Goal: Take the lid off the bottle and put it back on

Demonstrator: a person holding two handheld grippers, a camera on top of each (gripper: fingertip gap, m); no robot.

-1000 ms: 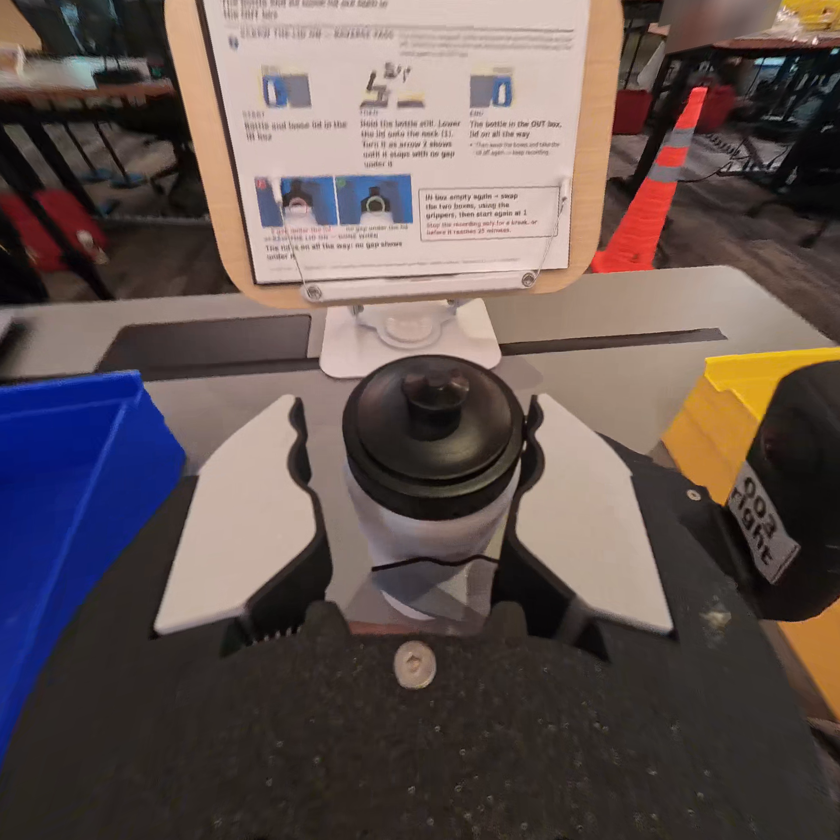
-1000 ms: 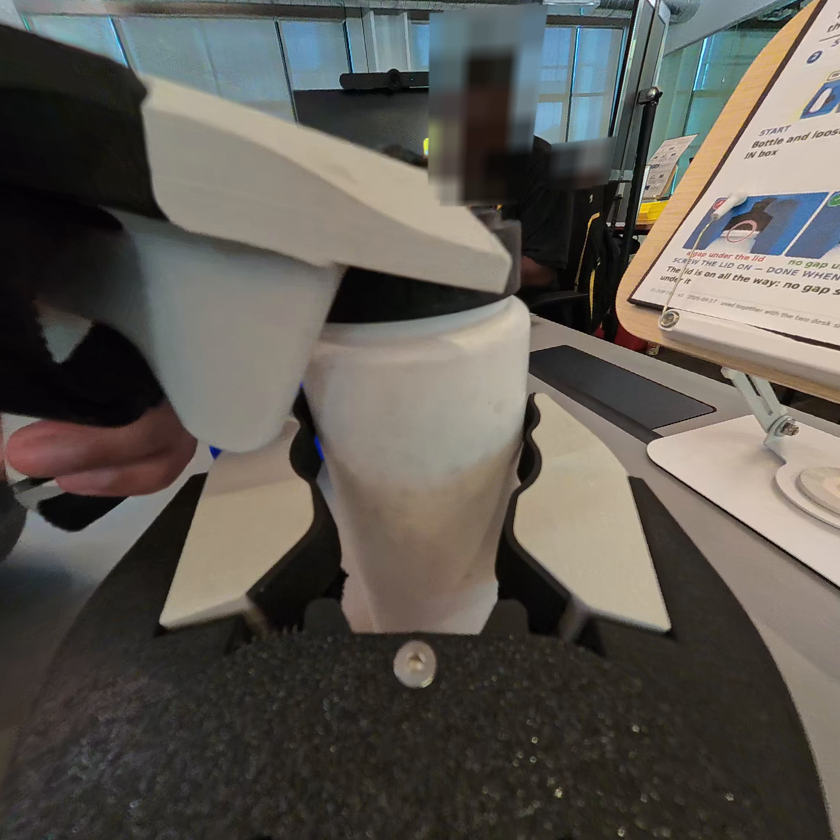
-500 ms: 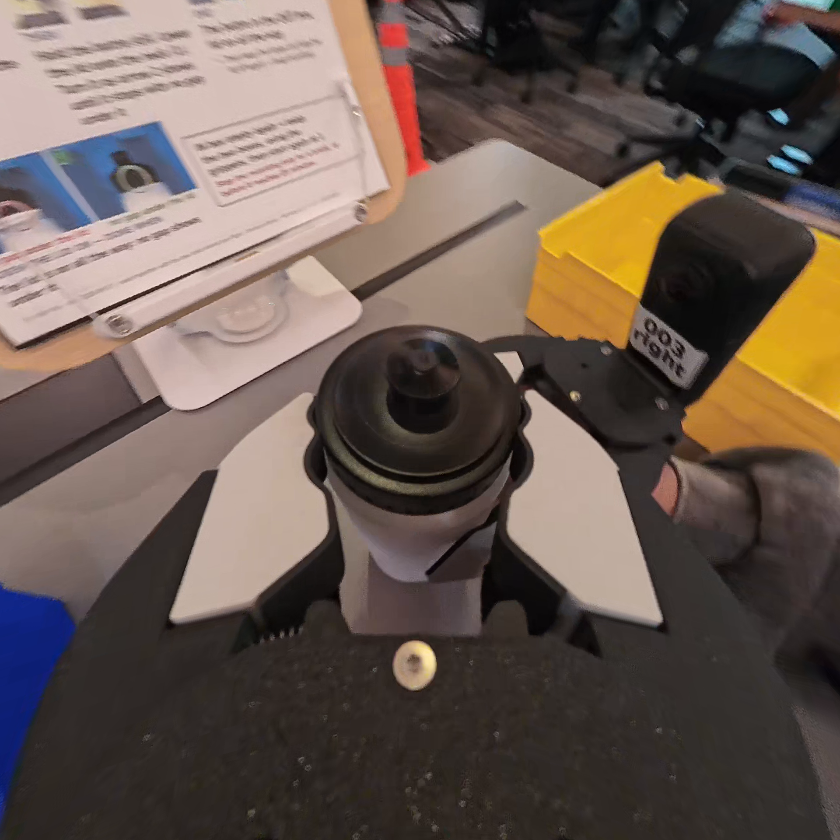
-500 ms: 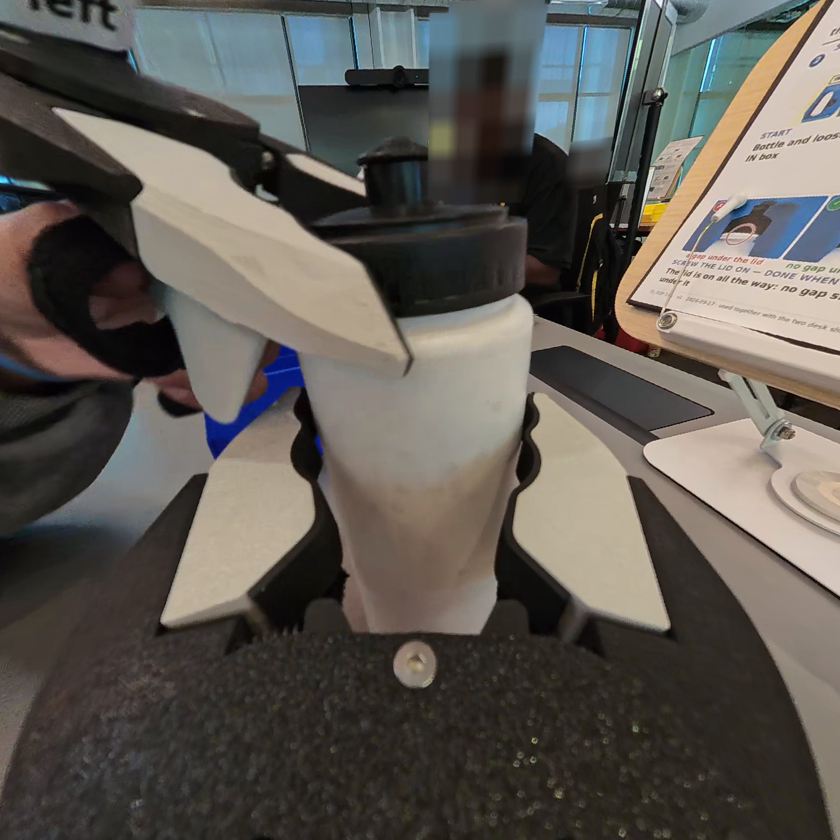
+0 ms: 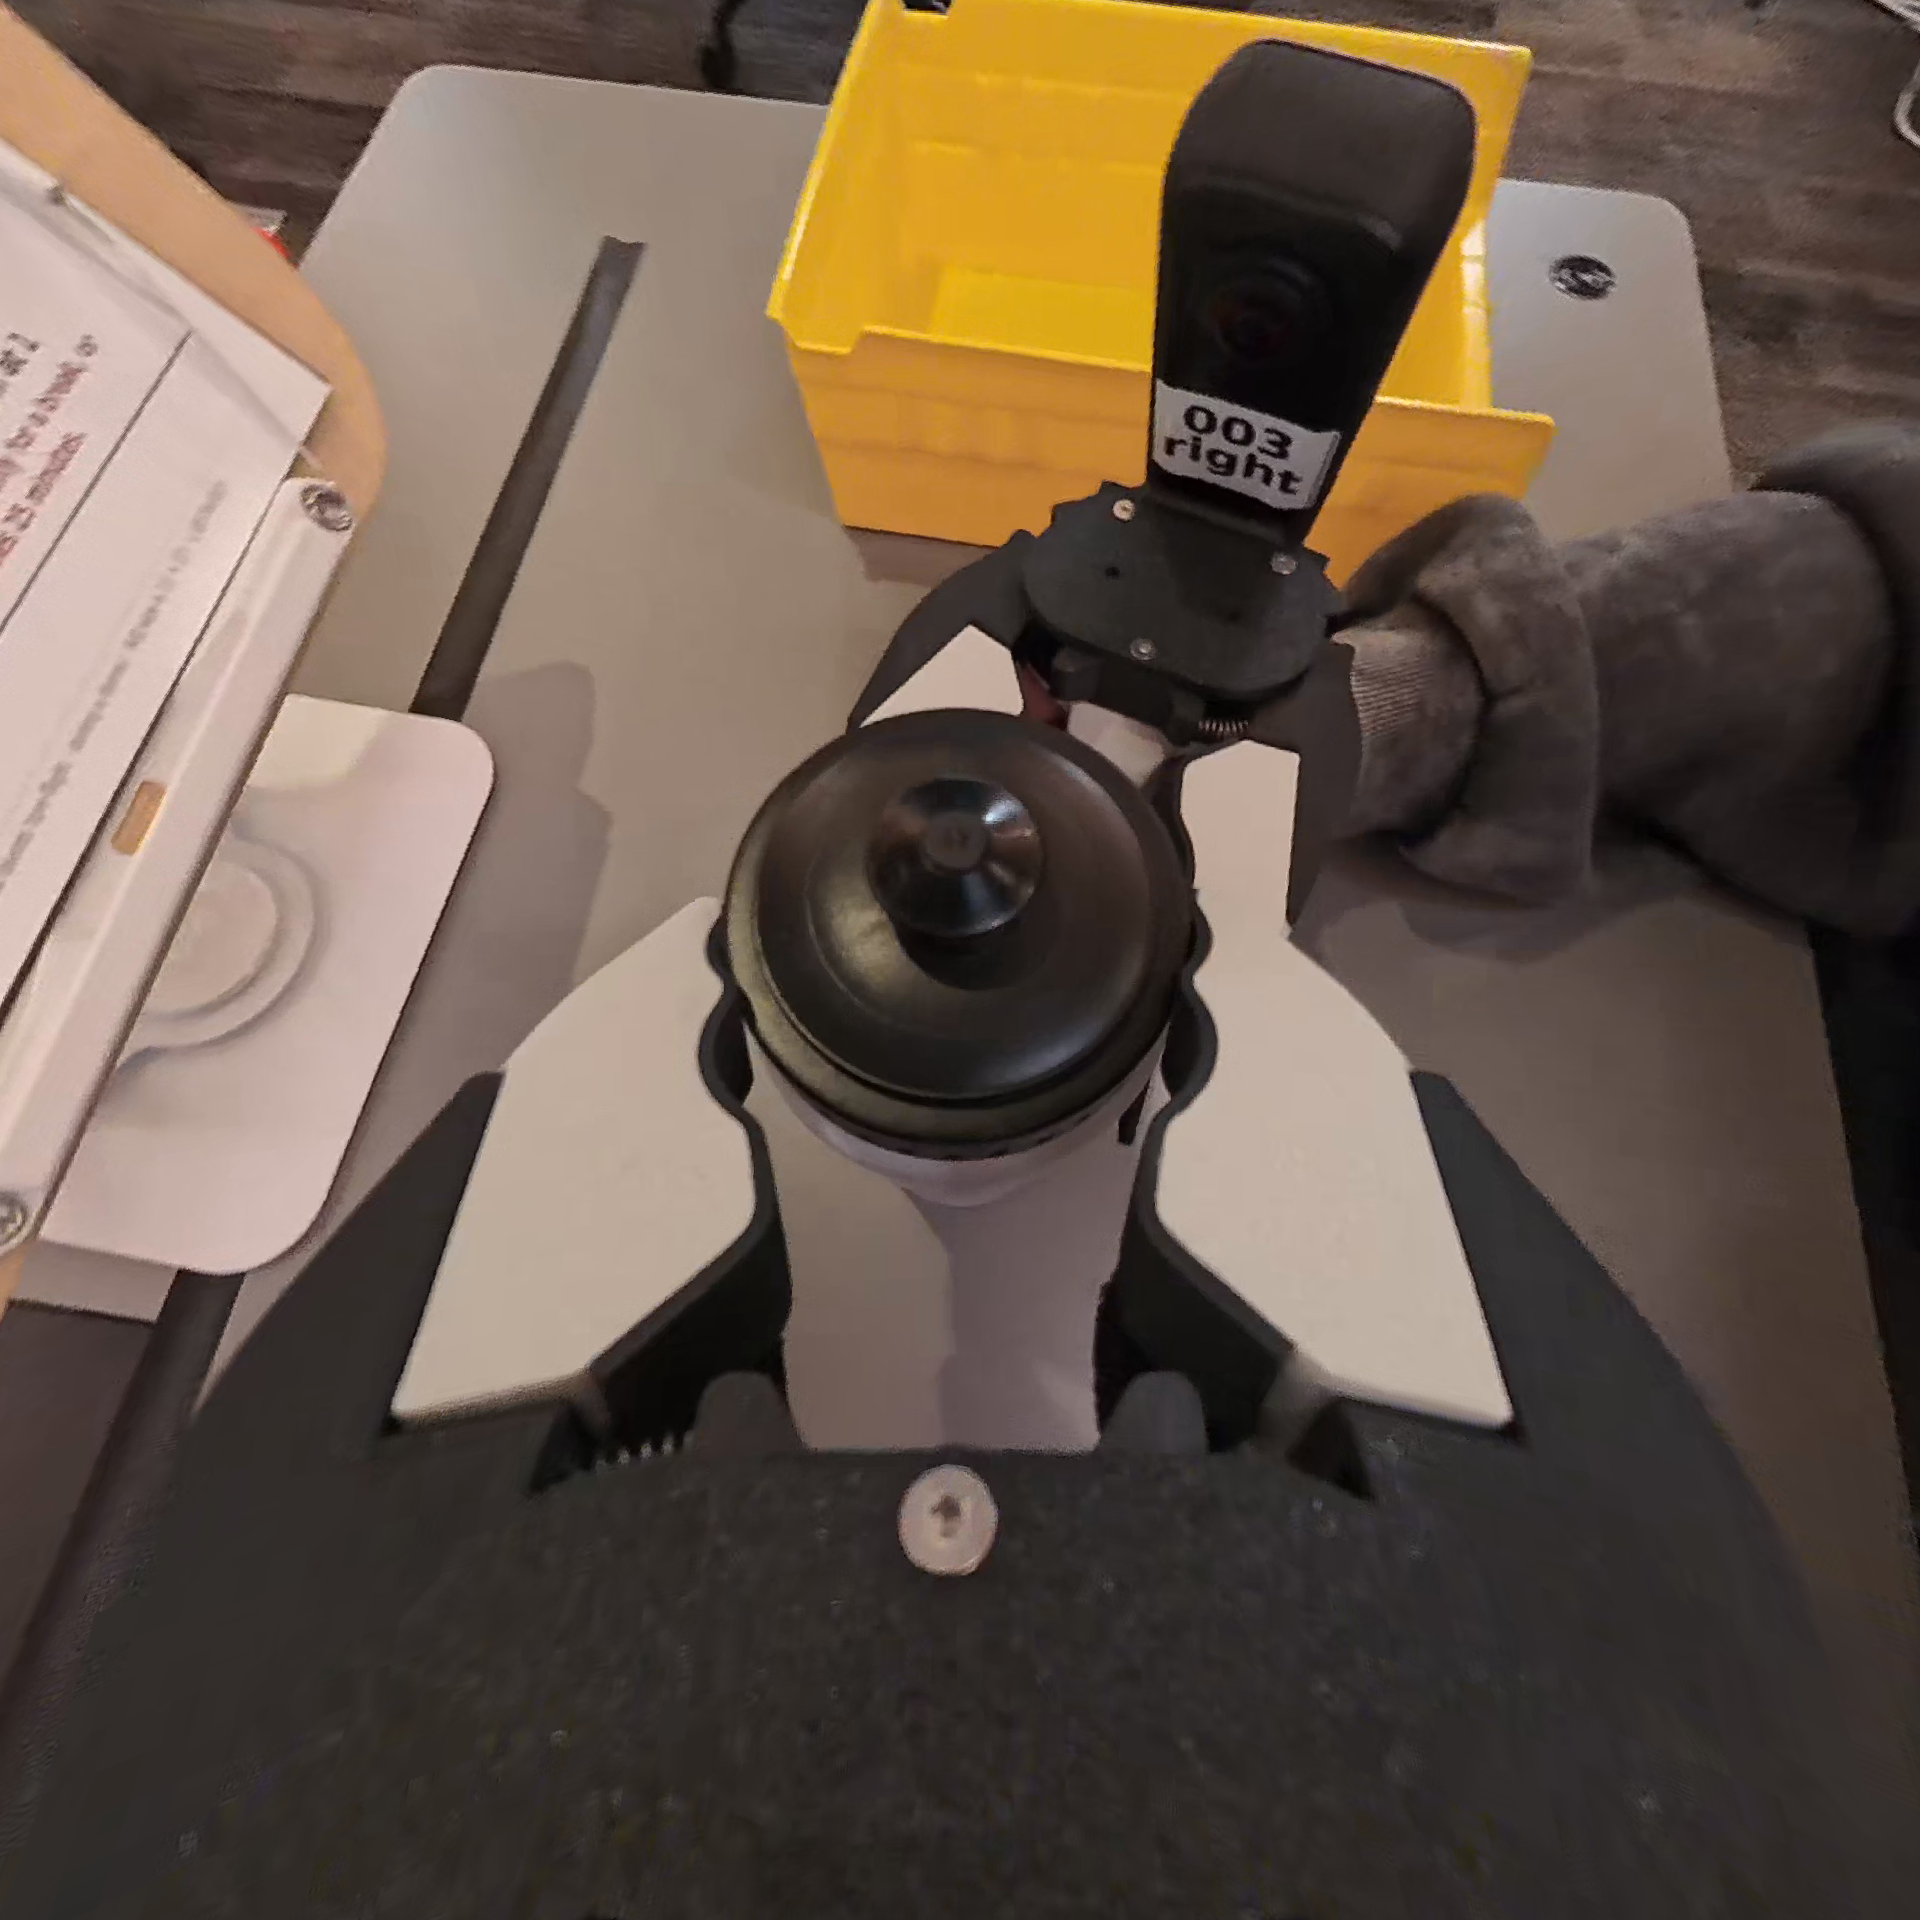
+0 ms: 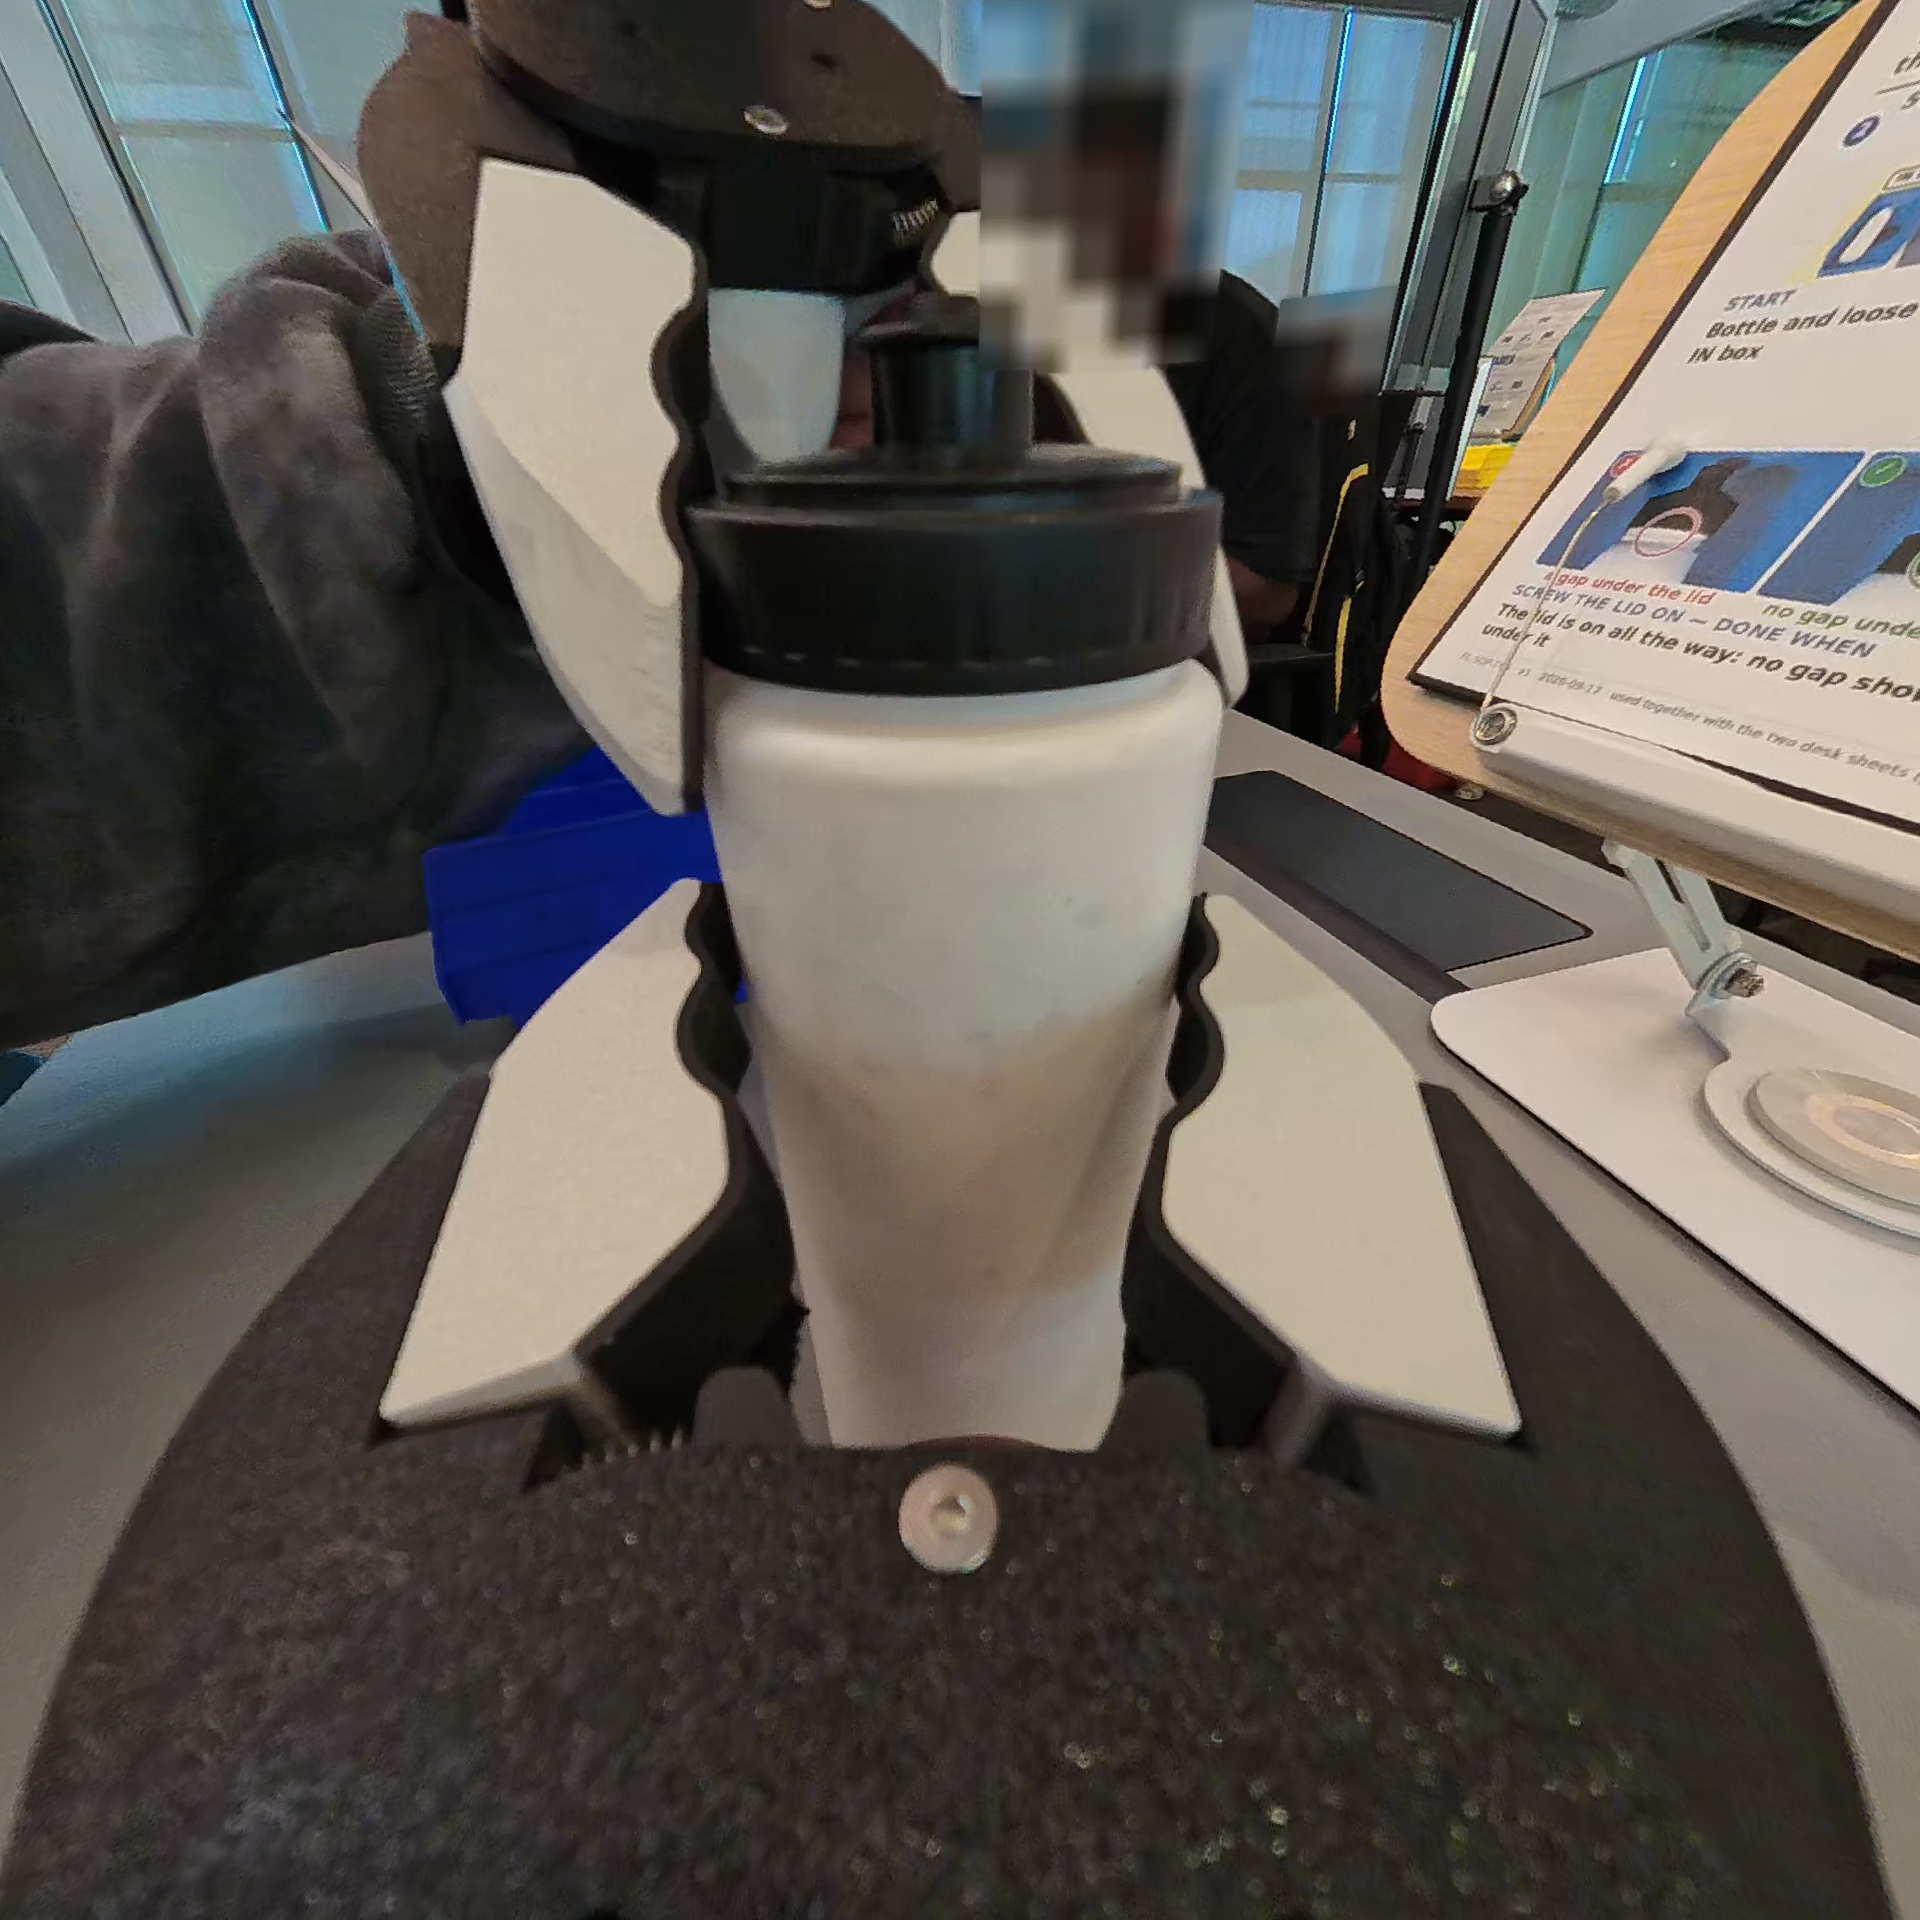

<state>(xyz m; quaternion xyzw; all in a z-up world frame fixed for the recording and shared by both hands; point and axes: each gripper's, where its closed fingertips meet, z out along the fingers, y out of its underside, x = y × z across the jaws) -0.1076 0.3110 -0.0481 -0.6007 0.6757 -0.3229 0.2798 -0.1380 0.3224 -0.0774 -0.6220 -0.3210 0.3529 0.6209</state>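
While the right gripper (image 6: 951, 1049) clamps its jaws on the white bottle (image 6: 966, 935), the left gripper (image 5: 956, 997) jaws seemingly grip the black lid (image 5: 956, 914) atop that bottle.

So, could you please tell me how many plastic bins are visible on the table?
2. A yellow bin sits at the far side of the table in the left wrist view; a blue bin shows behind the white bottle in the right wrist view. Others may be hidden.

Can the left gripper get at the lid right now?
Probably yes: the left gripper is already closed around the black lid from above, and the right gripper holds the white bottle lower down, clear of it.
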